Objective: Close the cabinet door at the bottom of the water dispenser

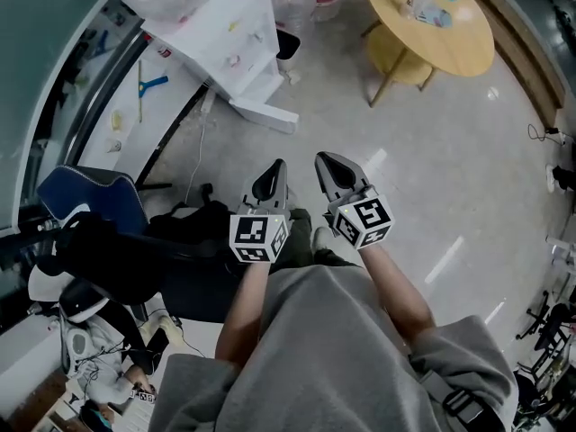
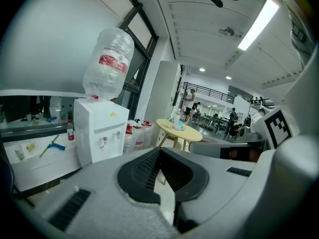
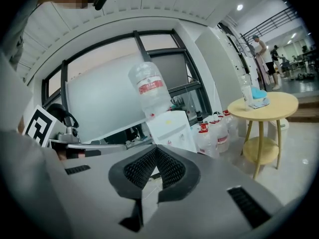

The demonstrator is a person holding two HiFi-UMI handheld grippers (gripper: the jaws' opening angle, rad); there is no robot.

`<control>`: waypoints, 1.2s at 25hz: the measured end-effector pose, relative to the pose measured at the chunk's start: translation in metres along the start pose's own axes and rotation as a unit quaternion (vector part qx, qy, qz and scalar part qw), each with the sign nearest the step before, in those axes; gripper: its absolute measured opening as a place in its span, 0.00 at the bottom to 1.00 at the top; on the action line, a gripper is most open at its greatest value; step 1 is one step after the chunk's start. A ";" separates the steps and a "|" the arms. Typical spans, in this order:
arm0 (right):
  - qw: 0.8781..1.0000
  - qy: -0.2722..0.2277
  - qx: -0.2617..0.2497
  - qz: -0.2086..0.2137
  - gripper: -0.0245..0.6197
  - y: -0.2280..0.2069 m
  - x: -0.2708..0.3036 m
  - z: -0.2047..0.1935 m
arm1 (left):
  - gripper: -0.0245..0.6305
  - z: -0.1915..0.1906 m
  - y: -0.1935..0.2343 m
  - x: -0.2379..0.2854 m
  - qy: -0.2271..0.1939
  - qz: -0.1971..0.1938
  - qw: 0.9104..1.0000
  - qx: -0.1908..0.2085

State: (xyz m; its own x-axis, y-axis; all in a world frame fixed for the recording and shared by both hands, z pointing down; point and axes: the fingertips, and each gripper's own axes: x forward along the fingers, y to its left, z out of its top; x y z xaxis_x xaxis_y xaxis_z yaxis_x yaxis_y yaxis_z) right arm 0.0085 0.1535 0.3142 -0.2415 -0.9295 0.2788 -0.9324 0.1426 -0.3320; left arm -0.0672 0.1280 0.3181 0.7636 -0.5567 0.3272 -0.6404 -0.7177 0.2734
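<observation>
Left tool and right tool are held side by side at the centre of the head view. Their jaws point toward the top of the frame, near each other but not touching. The left forearm and right forearm reach forward from grey sleeves and converge toward the tools.

In each gripper view the jaws meet at their tips with nothing between them: both tools are clenched and empty.

The water dispenser stands at the upper left of the head view, well apart from both tools, with a bottle upended on top. Its cabinet door juts open from the base over the floor. A round yellow tabletop sits at the upper right.
</observation>
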 end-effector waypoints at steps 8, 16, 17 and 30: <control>0.999 0.034 0.004 -0.017 0.05 -0.013 0.056 -0.016 | 0.05 -0.013 0.051 0.035 0.016 -0.006 0.999 -0.034; 0.998 0.067 0.007 -0.007 0.05 -0.025 0.094 -0.046 | 0.05 -0.044 0.067 0.065 0.033 -0.008 0.998 -0.056; 0.998 0.070 0.007 -0.004 0.05 -0.028 0.099 -0.051 | 0.05 -0.049 0.070 0.070 0.034 -0.007 0.998 -0.057; 0.991 0.121 0.005 0.057 0.05 -0.086 0.174 -0.118 | 0.05 -0.116 0.123 0.140 0.042 0.068 0.992 -0.096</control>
State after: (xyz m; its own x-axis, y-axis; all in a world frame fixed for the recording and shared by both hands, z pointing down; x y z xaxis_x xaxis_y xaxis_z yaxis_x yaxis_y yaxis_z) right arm 0.0149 0.0199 0.4973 -0.4032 -0.7984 0.4471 -0.8931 0.2368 -0.3825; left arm -0.0488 0.0098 0.5028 0.6640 -0.6009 0.4451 -0.7477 -0.5405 0.3857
